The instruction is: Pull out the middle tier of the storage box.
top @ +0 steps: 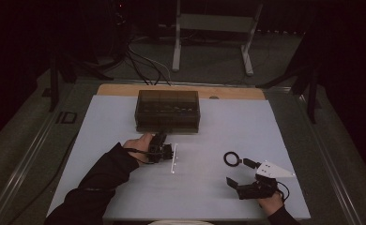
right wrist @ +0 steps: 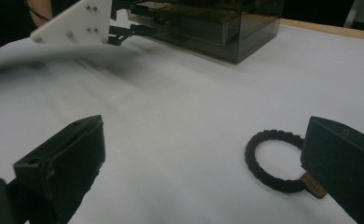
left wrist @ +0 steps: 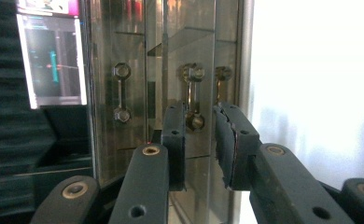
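Black jaws of the left gripper [left wrist: 201,149] rise from the bottom of its own view, slightly apart, straddling a drawer handle [left wrist: 193,95] on the smoky drawer box [top: 167,110] at upper centre, likely to pull it. Whether the pads press the handle is hard to tell. Lower right, the right gripper [right wrist: 201,163] stands wide open beside the braided bracelet [right wrist: 276,158], partly hidden behind one jaw.

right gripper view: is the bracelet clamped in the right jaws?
No, the bracelet lies flat on the white table, with the right gripper jaws standing wide apart.
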Action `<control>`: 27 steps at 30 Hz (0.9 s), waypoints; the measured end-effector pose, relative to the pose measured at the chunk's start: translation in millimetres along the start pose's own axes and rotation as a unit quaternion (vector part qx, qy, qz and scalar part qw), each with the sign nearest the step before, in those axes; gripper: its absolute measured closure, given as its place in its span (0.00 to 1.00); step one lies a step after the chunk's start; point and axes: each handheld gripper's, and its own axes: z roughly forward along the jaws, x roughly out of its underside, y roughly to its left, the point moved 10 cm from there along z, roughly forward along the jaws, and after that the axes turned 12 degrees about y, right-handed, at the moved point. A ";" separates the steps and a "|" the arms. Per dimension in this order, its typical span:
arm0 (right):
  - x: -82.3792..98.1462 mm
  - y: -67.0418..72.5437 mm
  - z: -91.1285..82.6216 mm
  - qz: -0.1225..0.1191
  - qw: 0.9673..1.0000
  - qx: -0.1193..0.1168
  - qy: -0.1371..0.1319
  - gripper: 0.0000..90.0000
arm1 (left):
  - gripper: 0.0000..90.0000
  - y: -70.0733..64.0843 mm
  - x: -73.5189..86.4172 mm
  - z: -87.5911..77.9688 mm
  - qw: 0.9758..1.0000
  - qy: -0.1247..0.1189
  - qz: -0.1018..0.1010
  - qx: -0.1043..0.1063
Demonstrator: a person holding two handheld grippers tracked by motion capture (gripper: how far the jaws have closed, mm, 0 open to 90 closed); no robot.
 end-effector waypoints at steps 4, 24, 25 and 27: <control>0.4 0.2 0.2 0.001 1.000 -0.001 0.001 0.00 | 0.84 3.9 -0.7 -8.2 0.998 -0.023 -0.032 0.039; 1.0 0.5 2.0 -0.001 1.000 -0.002 0.004 0.00 | 0.60 27.4 16.5 -26.6 0.956 -0.080 -0.148 0.239; 1.0 0.4 2.0 -0.001 1.000 -0.002 0.004 0.00 | 0.58 30.1 18.2 -26.1 0.956 -0.079 -0.152 0.238; 1.1 0.4 2.1 -0.001 1.000 -0.001 0.004 0.00 | 0.58 33.3 20.4 -26.9 0.951 -0.084 -0.159 0.251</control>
